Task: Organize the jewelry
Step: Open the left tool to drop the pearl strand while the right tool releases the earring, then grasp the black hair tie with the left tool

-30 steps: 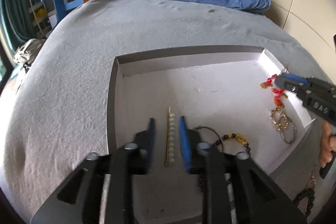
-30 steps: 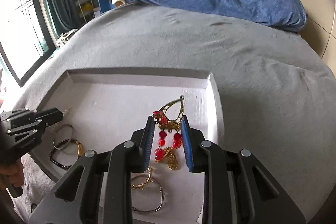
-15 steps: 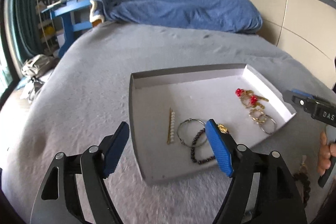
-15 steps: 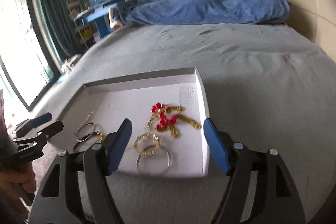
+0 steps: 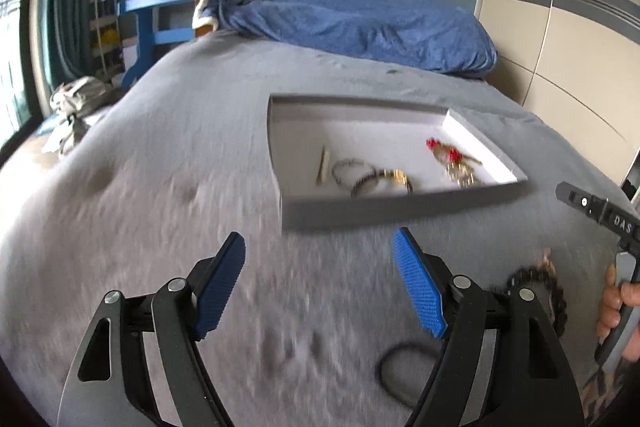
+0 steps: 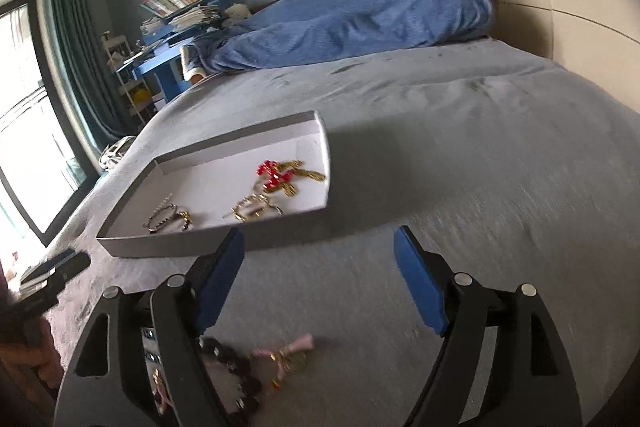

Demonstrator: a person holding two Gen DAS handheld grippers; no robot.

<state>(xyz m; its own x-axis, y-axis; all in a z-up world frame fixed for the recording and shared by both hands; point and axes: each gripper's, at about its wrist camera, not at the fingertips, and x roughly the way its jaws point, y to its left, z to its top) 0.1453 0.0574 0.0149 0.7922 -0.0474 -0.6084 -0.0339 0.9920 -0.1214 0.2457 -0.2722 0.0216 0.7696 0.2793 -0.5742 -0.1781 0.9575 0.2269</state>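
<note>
Left gripper [image 5: 320, 287] and right gripper [image 6: 318, 277], both spread wide and empty above grey bedspread [image 5: 160, 155]; most jewellery in tray [image 5: 400, 207], beaded bracelet [image 6: 236, 375] and black ring [image 5: 404, 371] outside, likely to sink, snag or slip in soft fabric.

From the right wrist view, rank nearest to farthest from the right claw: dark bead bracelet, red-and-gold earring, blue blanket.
Right claw is open.
1. Dark bead bracelet, on the bed beneath the left finger.
2. Red-and-gold earring, inside the tray, ahead left.
3. Blue blanket, at the bed's far end.
</note>
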